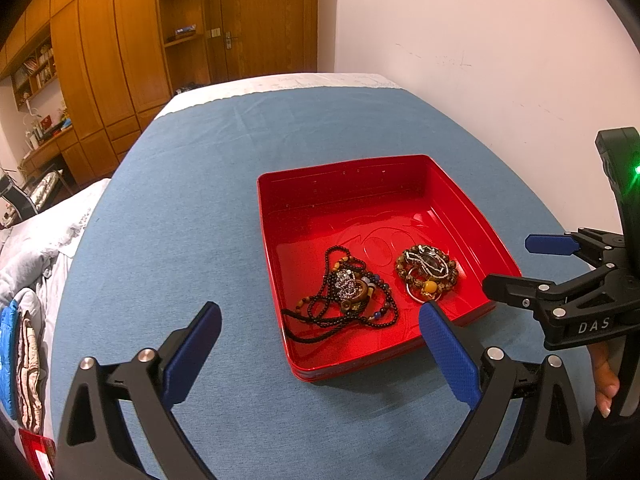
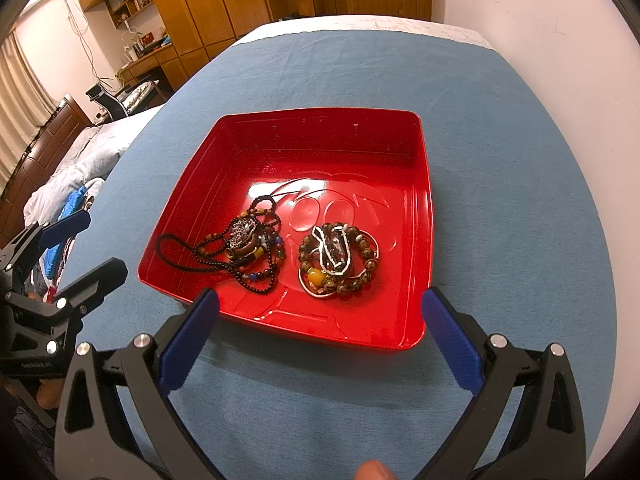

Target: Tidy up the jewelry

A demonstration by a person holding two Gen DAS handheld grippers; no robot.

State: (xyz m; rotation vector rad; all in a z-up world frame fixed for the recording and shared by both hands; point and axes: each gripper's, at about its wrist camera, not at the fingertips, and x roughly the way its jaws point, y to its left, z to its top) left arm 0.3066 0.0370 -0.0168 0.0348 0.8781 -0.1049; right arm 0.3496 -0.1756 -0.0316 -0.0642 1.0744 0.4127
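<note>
Right wrist: necklace [image 2: 244, 248] cord leftward.

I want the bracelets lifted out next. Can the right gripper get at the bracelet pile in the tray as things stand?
Probably yes: the right gripper is open, facing the bracelet pile over the red tray's low rim, nothing between.

Each tool [image 1: 320, 334] [image 2: 320, 320] has a black angular frame, silver rivets and two blue ribbed pads [image 2: 450, 344]. The right tool [image 1: 516, 262] bears white letters "DAS" and a green light.
</note>
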